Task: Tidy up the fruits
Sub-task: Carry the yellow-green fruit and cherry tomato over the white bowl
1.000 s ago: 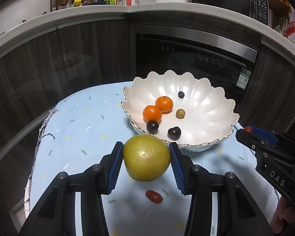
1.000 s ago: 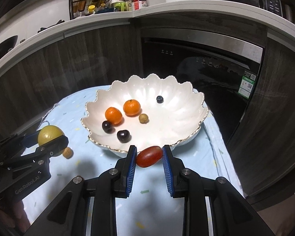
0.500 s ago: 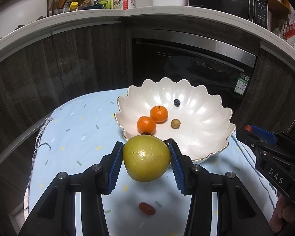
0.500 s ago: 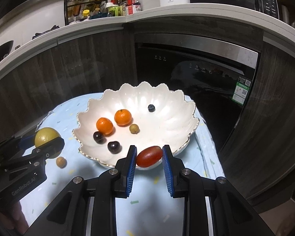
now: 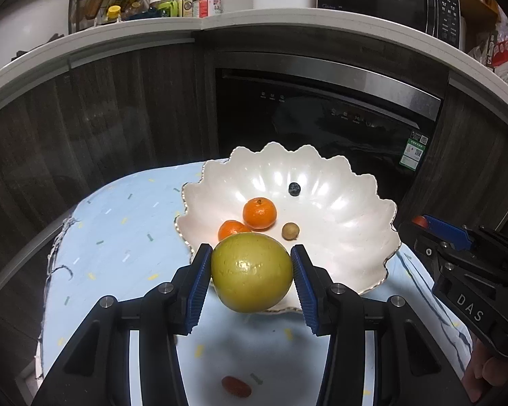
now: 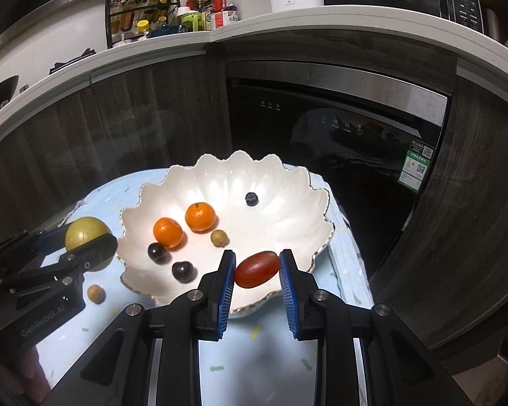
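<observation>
My left gripper (image 5: pixel 251 272) is shut on a big yellow-green round fruit (image 5: pixel 252 272), held above the near rim of the white scalloped bowl (image 5: pixel 352 237). My right gripper (image 6: pixel 257 269) is shut on a red oval grape tomato (image 6: pixel 256 269) over the bowl's (image 6: pixel 288 223) front edge. Inside the bowl lie two small oranges (image 6: pixel 199 217), a tan longan (image 6: pixel 218 237), a blueberry (image 6: pixel 251 199) and two dark cherries (image 6: pixel 182 271). The left gripper with its fruit (image 6: pixel 84 237) shows at the left of the right wrist view; the right gripper (image 5: pixel 423 223) shows at the right of the left wrist view.
A light blue cloth (image 5: pixel 118 237) covers the small table. On it lie a loose red tomato (image 5: pixel 236 385) near me and a tan longan (image 6: pixel 96 293) left of the bowl. Dark cabinets and a black oven (image 5: pixel 321 118) stand behind, with bottles on the counter (image 6: pixel 172 13).
Both grippers have moved forward toward the bowl with their fruits still held. The bowl sits lower and closer in both views, and the yellow fruit now hides the cherries from the left wrist.
</observation>
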Demonstrator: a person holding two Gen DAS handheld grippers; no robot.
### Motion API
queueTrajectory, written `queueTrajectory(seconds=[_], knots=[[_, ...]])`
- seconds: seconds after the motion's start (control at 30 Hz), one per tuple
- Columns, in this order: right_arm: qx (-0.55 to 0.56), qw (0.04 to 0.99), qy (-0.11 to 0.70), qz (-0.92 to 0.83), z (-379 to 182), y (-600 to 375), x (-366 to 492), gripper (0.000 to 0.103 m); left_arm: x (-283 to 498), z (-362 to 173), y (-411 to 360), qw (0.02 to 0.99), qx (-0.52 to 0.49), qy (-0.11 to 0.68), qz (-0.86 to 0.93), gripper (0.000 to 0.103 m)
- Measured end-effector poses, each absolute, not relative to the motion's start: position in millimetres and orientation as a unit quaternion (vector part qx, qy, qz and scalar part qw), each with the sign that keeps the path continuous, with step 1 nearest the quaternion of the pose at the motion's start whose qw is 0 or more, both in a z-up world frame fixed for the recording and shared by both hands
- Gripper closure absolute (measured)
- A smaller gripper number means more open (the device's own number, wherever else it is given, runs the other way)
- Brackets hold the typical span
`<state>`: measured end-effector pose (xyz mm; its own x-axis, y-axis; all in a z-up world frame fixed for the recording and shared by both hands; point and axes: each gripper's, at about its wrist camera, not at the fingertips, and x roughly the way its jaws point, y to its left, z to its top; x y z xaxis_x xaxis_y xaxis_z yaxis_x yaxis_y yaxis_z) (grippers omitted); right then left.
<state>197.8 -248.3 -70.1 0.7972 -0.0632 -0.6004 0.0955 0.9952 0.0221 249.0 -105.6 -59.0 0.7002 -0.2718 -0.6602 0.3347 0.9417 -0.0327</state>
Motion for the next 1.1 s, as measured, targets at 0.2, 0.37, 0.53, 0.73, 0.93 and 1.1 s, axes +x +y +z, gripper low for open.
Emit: queueTrajectory(seconds=[0.2, 0.37, 0.53, 0.73, 0.93, 1.1], knots=[[0.030, 0.946, 0.320, -0.042, -72, -258, 215, 0.075, 259, -65, -116, 0.916, 0.045, 0.361, -0.171, 0.056], [0.029, 0.945, 0.324, -0.039, -74, -265, 228, 0.075, 262, -72, -130, 0.910, 0.043, 0.370, -0.180, 0.056], [0.014, 0.945, 0.324, -0.034, -74, -273, 242, 0.075, 263, -78, -144, 0.906, 0.045, 0.377, -0.189, 0.056], [-0.001, 0.942, 0.336, -0.010, -77, -282, 264, 0.075, 268, -85, -159, 0.901, 0.042, 0.386, -0.195, 0.056], [-0.017, 0.939, 0.345, 0.005, -81, -289, 279, 0.075, 269, -89, -175, 0.897, 0.048, 0.390, -0.204, 0.056], [-0.028, 0.933, 0.359, 0.017, -86, -294, 291, 0.075, 274, -96, -186, 0.892, 0.047, 0.400, -0.206, 0.056]])
